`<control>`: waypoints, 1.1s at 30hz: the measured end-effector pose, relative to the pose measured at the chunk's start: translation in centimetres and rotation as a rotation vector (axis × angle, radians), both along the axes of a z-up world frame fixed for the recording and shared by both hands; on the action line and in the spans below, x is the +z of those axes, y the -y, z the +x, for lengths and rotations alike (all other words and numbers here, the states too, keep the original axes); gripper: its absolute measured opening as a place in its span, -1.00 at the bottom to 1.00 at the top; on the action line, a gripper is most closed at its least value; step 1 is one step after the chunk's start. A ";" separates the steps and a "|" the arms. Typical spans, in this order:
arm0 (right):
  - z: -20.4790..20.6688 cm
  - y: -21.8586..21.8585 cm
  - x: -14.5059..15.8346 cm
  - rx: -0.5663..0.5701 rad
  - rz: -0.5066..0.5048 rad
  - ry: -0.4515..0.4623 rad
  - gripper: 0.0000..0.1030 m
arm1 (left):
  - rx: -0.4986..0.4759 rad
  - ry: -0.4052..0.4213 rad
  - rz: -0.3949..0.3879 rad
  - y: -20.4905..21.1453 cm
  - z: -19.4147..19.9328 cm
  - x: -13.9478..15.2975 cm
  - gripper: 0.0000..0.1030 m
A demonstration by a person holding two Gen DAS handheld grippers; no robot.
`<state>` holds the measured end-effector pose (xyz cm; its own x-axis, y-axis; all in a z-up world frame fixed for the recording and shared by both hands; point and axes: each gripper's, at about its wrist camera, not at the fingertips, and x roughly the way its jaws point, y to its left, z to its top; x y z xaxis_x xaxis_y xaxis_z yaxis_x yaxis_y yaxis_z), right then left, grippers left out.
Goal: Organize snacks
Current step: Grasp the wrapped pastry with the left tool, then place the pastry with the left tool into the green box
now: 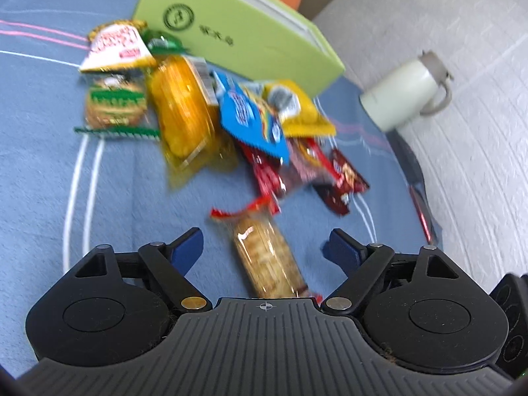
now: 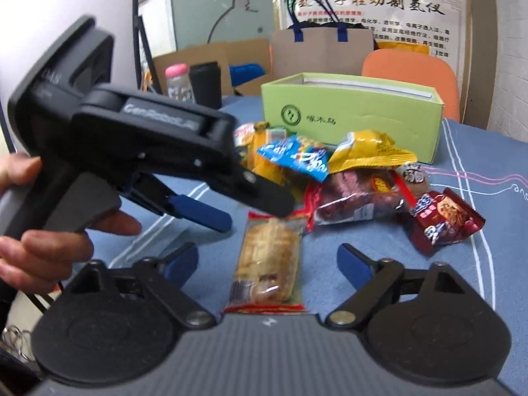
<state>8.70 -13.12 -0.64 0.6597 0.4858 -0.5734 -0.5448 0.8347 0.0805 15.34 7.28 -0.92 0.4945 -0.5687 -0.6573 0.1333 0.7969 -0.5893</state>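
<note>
Left wrist view: my left gripper (image 1: 264, 247) has its blue-padded jaws spread apart, clamping nothing. A long clear-wrapped biscuit bar with red crimped ends (image 1: 267, 257) lies on the blue cloth-covered table (image 1: 49, 181) directly between and just ahead of the pads, touching neither. Its long axis runs almost straight away from the camera, leaning slightly left at the far end. Beyond it sits a loose heap of snack packets (image 1: 214, 115), and behind that an open light-green cardboard box (image 1: 237, 33).

Right wrist view: my right gripper (image 2: 267, 260) is also parted and empty. The same biscuit bar (image 2: 267, 264) lies between its pads, long axis pointing away, near end at the gripper body. The left gripper (image 2: 204, 214) comes in from the left, held by a hand (image 2: 43, 247), its blue pad hovering just left of the bar's far end.

I judge both grippers are lined up on this one bar; the right looks better centred, while the left is nearer the far end.
</note>
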 end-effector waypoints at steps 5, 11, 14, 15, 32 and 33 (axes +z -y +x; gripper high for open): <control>-0.1 0.3 -0.6 0.001 -0.001 -0.010 0.37 | -0.013 0.010 0.024 0.9 -0.3 -0.2 0.35; -0.2 0.0 -1.8 0.004 -0.017 -0.010 0.09 | -0.043 0.031 0.065 1.7 -0.9 -0.1 -0.08; -0.4 -0.1 -1.9 -0.006 -0.008 0.006 -0.07 | -0.035 0.047 0.120 2.3 -1.6 0.0 -0.48; -0.4 0.1 -1.8 -0.012 0.008 -0.003 -0.07 | -0.029 0.044 0.117 2.3 -1.7 0.1 -0.49; 13.1 -0.3 7.3 -0.005 -0.016 0.288 0.05 | 0.033 0.317 0.088 4.3 13.4 11.5 -0.52; 15.1 -0.2 7.7 -0.011 -0.014 0.283 0.05 | 0.029 0.329 0.102 4.8 15.2 11.9 -0.52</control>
<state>23.80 -12.89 7.02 0.7996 0.4712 -0.3724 -0.5349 0.8406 -0.0848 30.58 2.43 10.97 0.7044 -0.4910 -0.5125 0.2794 0.8556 -0.4357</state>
